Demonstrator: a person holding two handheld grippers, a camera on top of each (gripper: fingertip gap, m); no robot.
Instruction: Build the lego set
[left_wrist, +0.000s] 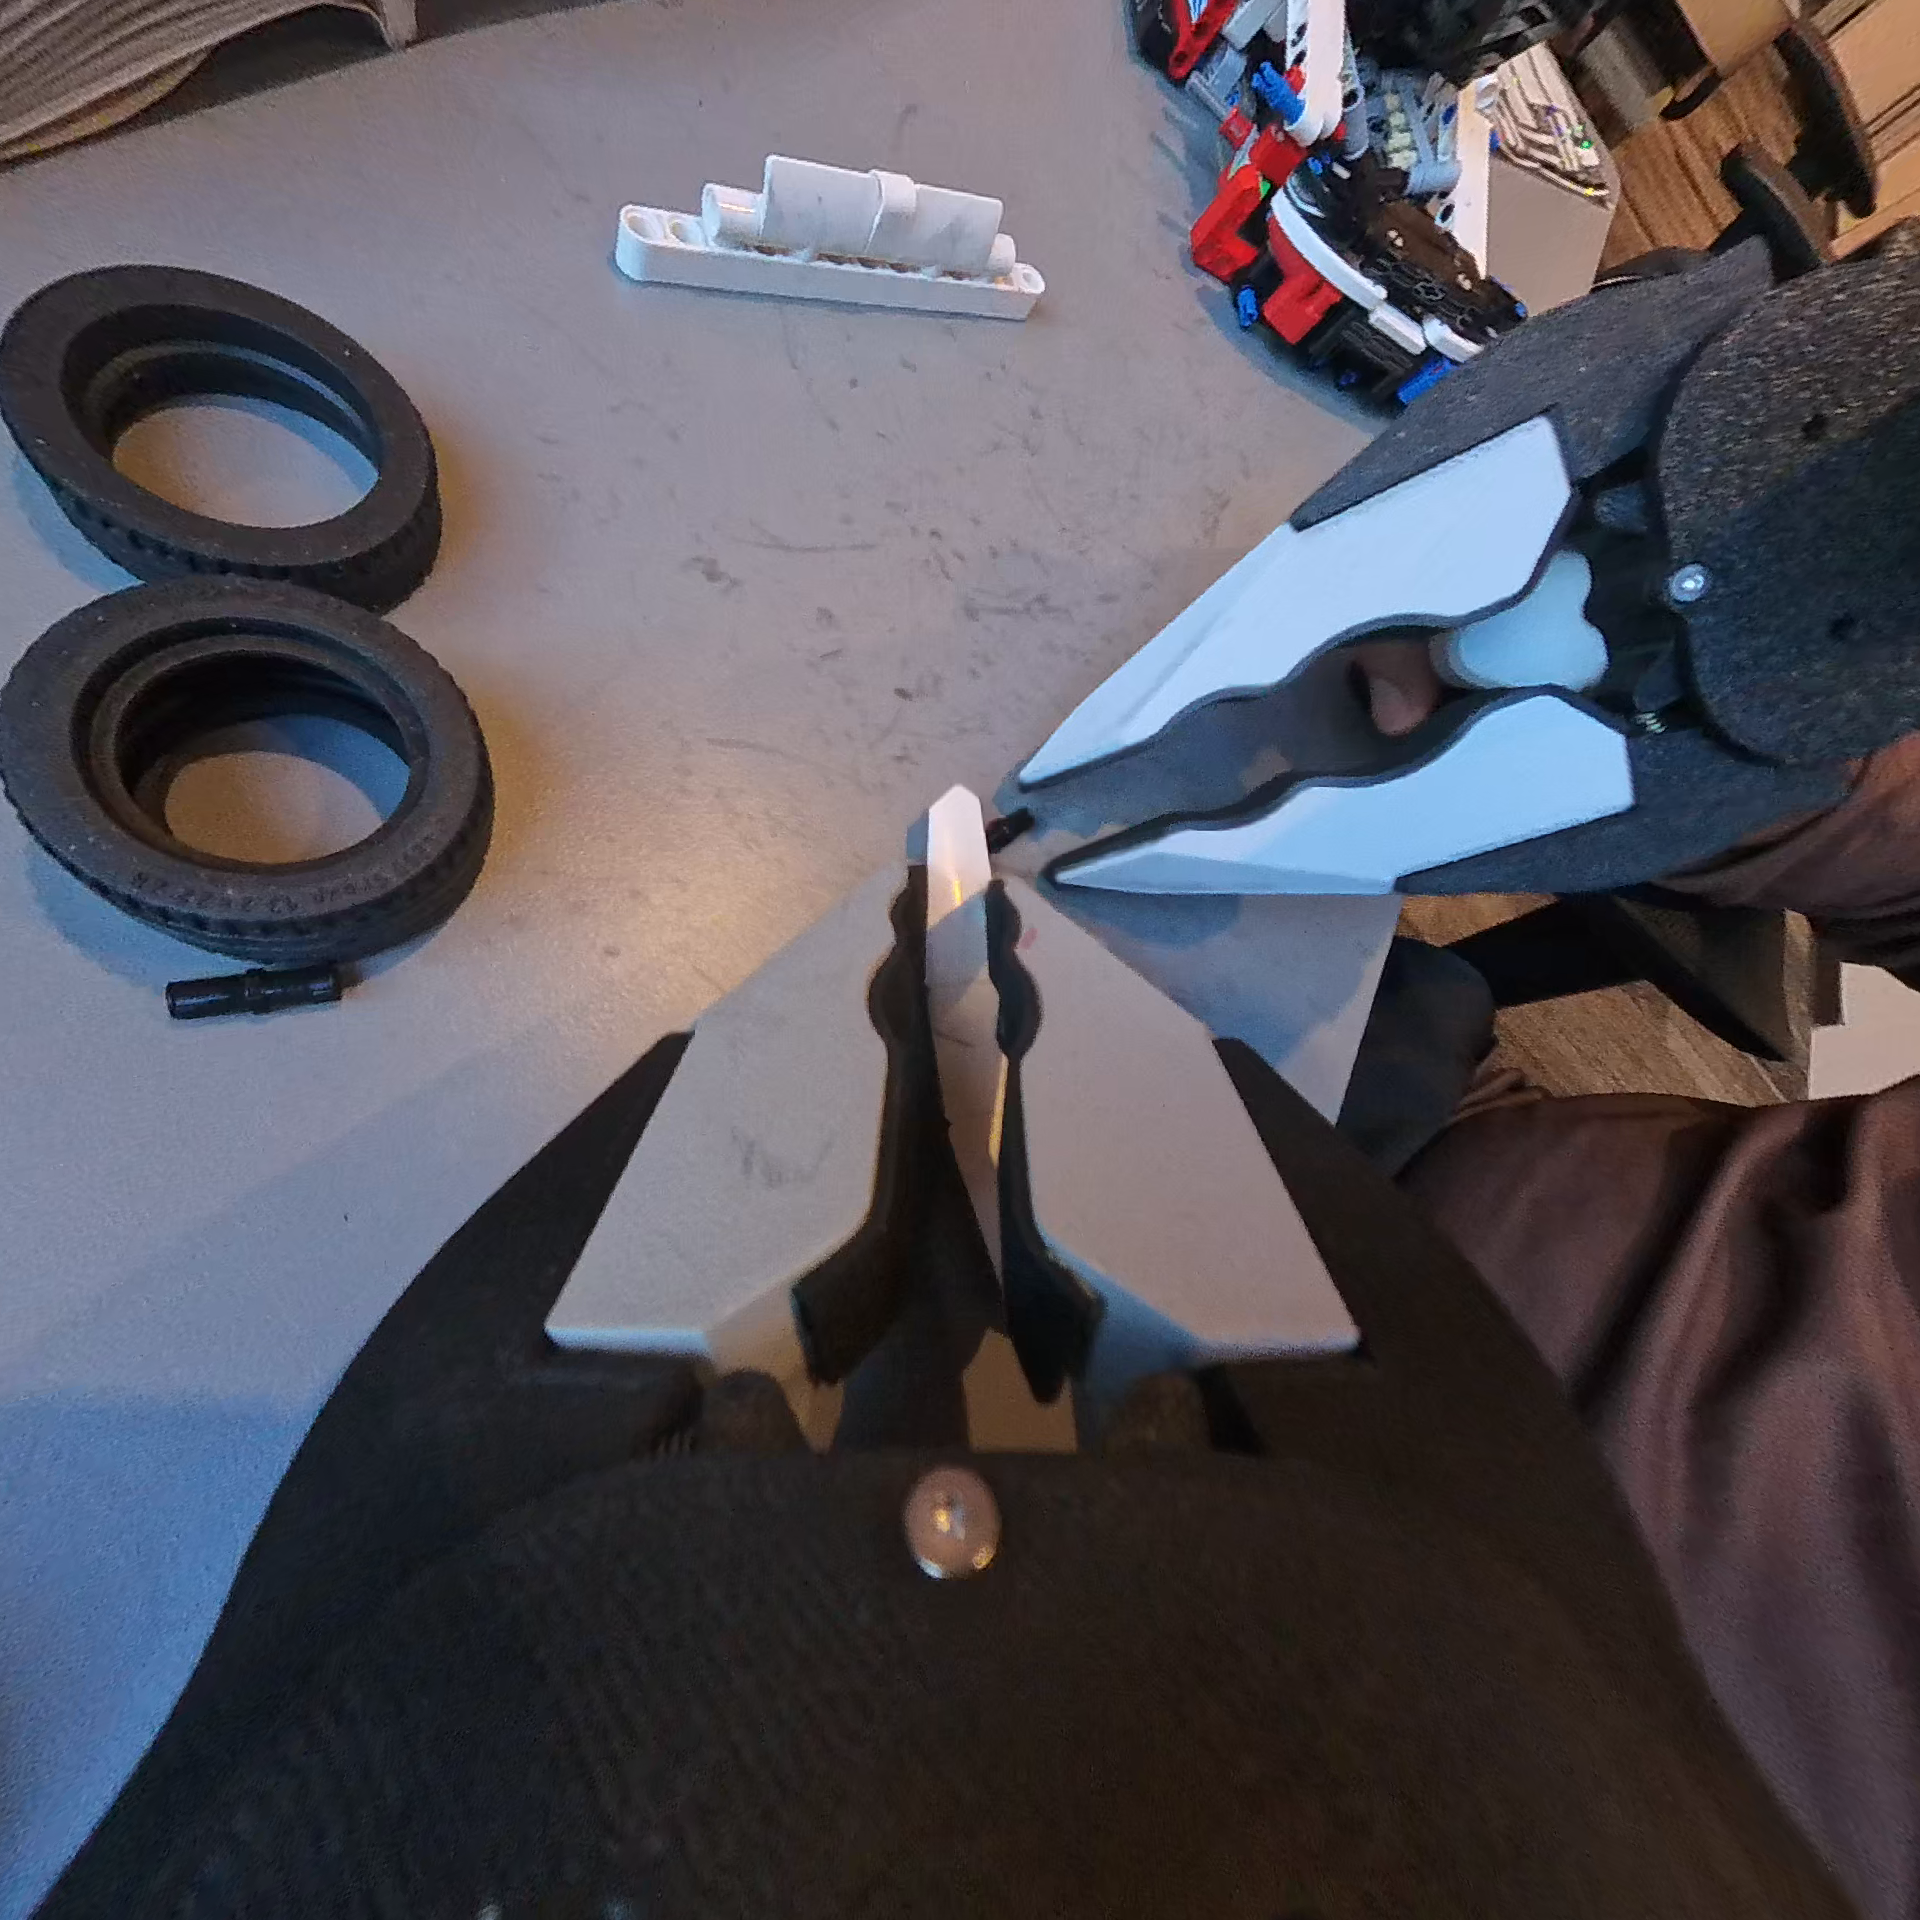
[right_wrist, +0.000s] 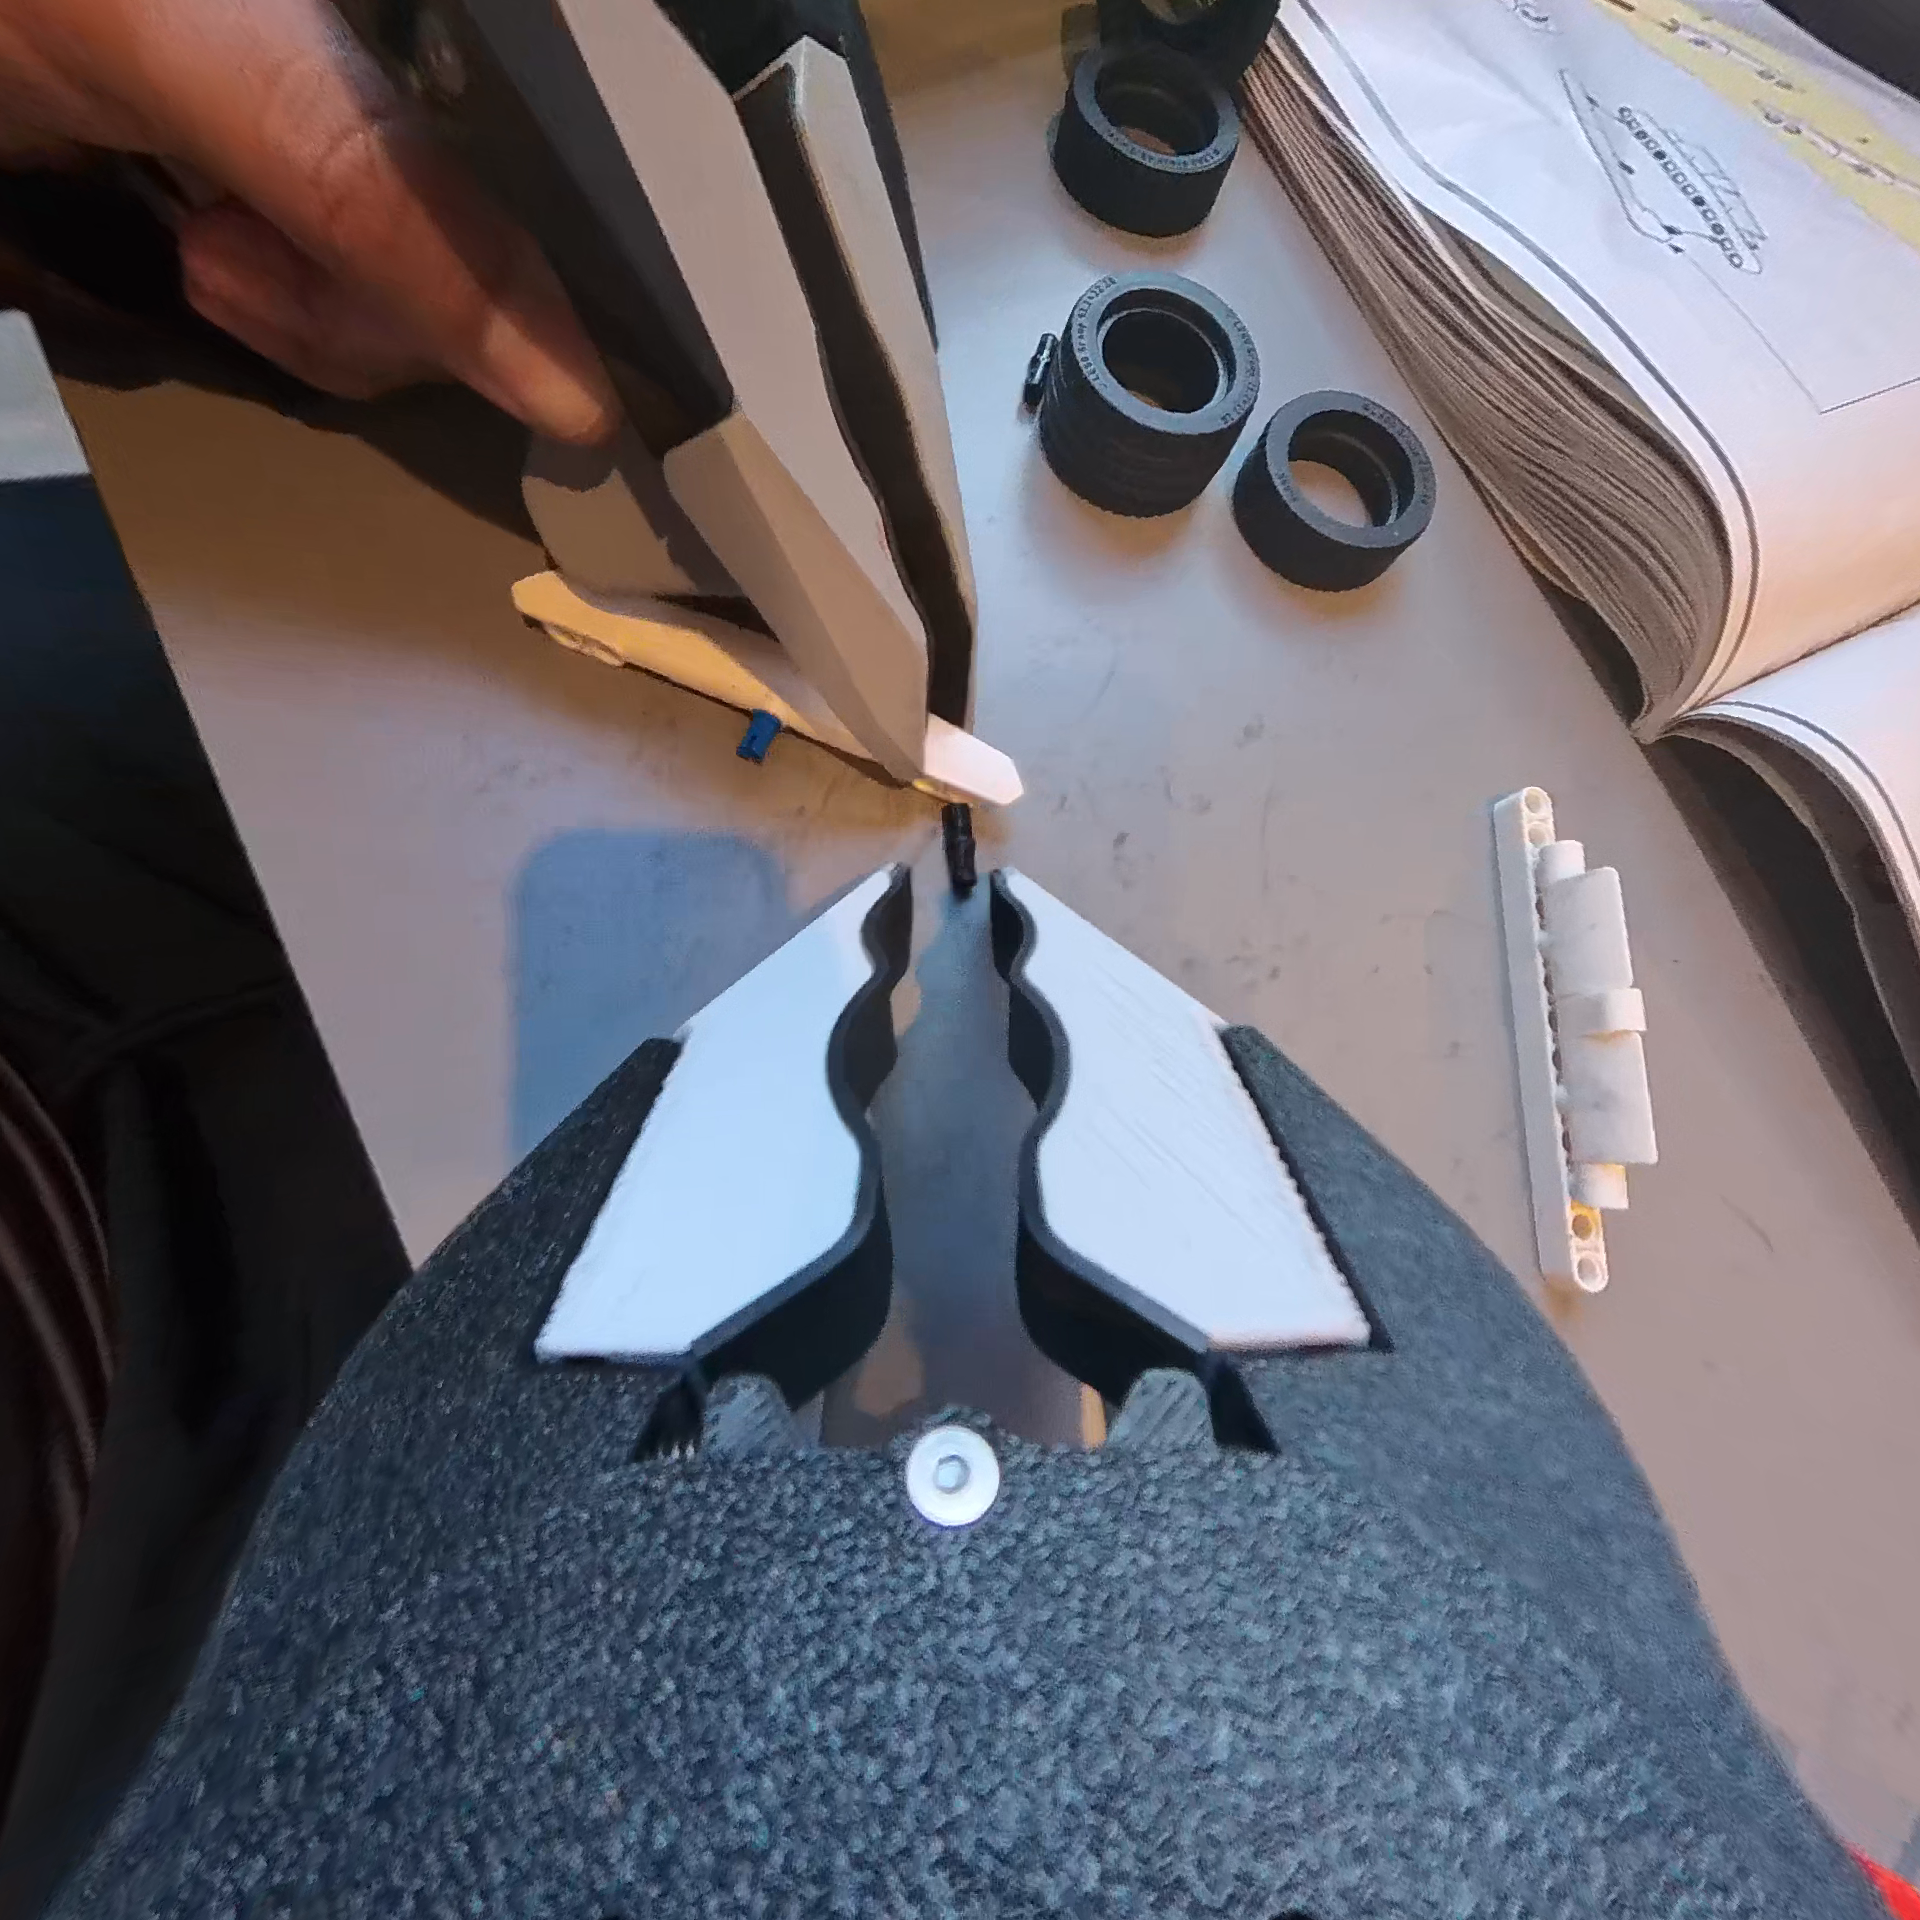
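Note:
My left gripper (left_wrist: 951, 883) is shut on a long white panel piece (left_wrist: 956, 836), whose pointed tip sticks out past the fingertips. In the right wrist view the left gripper (right_wrist: 935, 727) comes down from the upper left with the white piece (right_wrist: 971, 774); a small blue pin (right_wrist: 756, 736) sticks out of the piece's underside. A short black pin (right_wrist: 958, 850) stands against the white tip, its near end between the tips of my right gripper (right_wrist: 951, 878). The right jaws stand slightly apart, wider than the pin. In the left wrist view the right gripper (left_wrist: 1034, 826) meets the pin (left_wrist: 1008, 828) from the right.
Black tyres (left_wrist: 218, 436) (left_wrist: 244, 769) lie at left with a loose black pin (left_wrist: 252, 987). A white beam assembly (left_wrist: 831, 239) (right_wrist: 1569, 1039) lies on the grey table (left_wrist: 675, 623). A part-built red, white and black model (left_wrist: 1340, 208) stands far right. An open instruction book (right_wrist: 1558, 312) lies behind three tyres (right_wrist: 1148, 400). My two grippers' fingertips are within a few centimetres of each other.

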